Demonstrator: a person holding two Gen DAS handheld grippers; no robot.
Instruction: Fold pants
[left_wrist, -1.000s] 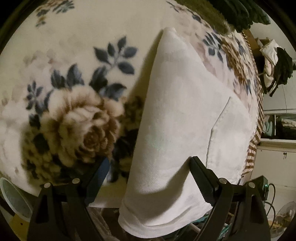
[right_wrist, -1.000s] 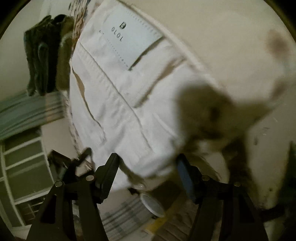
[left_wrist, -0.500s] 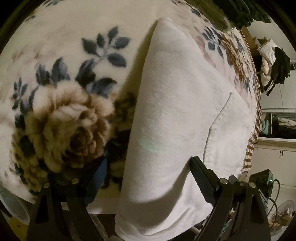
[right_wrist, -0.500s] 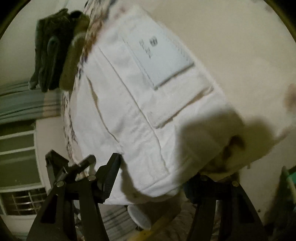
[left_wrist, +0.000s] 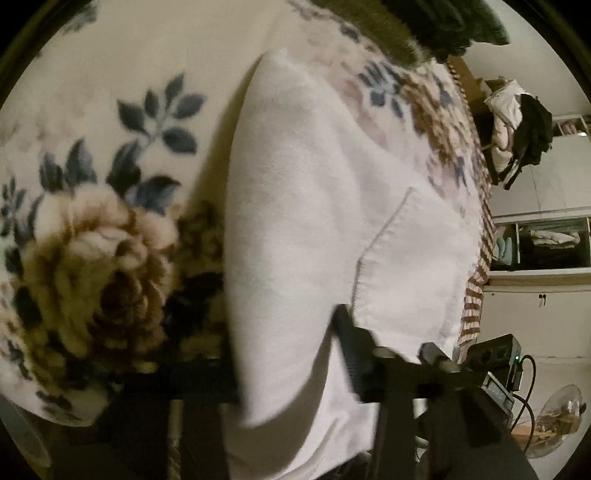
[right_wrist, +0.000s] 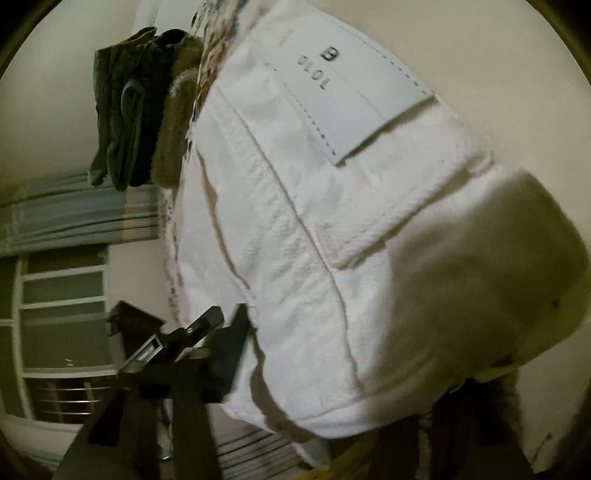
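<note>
White pants (left_wrist: 314, 203) lie folded on a floral blanket (left_wrist: 110, 184), with a back pocket (left_wrist: 413, 266) facing up. My left gripper (left_wrist: 286, 369) is at their near edge. Its jaws are closing, and the cloth is bunched between the blurred fingers (left_wrist: 347, 350). In the right wrist view the pants (right_wrist: 295, 258) show their waistband and a white label patch (right_wrist: 351, 85). My right gripper (right_wrist: 332, 384) is also closing on the near edge. Its left finger (right_wrist: 236, 350) touches the cloth, and the other finger is hidden under the draped fabric.
Dark green clothes (right_wrist: 125, 110) are piled at the far end of the bed. Beyond the striped bed edge (left_wrist: 476, 288) are a cupboard with shelves (left_wrist: 546, 240), a heap of clothes (left_wrist: 517, 122) and a power strip (left_wrist: 495, 350). A window (right_wrist: 55, 314) is at the left.
Both grippers' jaws have narrowed onto the pants' near edge. The cloth now bulges between the left fingers. The right view has rolled and the pants fill more of it.
</note>
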